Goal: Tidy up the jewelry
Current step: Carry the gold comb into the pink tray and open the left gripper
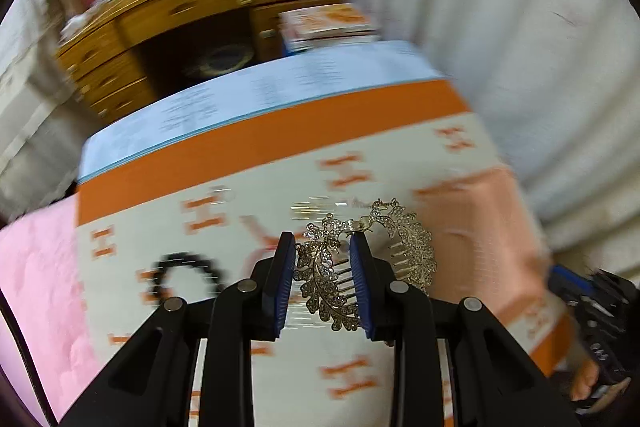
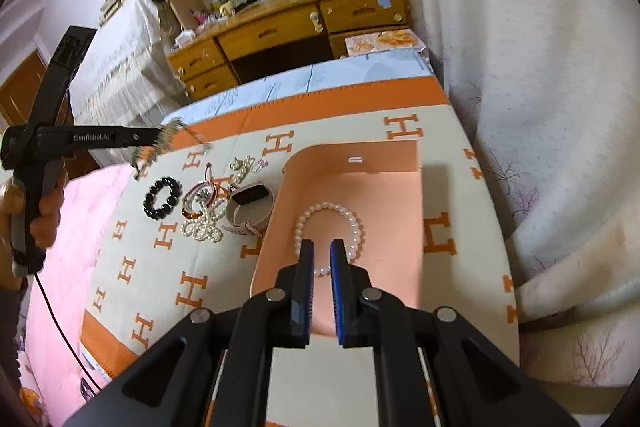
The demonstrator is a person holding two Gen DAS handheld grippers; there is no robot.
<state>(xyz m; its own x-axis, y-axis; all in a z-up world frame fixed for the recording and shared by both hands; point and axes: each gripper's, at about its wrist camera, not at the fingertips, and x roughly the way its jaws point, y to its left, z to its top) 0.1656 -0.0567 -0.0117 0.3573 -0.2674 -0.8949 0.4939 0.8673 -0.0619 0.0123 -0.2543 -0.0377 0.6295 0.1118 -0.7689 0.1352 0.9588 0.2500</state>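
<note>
Right wrist: H-patterned blanket [image 2: 168, 267], wooden desk [image 2: 280, 35].

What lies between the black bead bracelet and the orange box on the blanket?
In the right wrist view, between the black bead bracelet and the orange box lie a heap of bangles and small pearls and a beige watch, beside the box.
</note>
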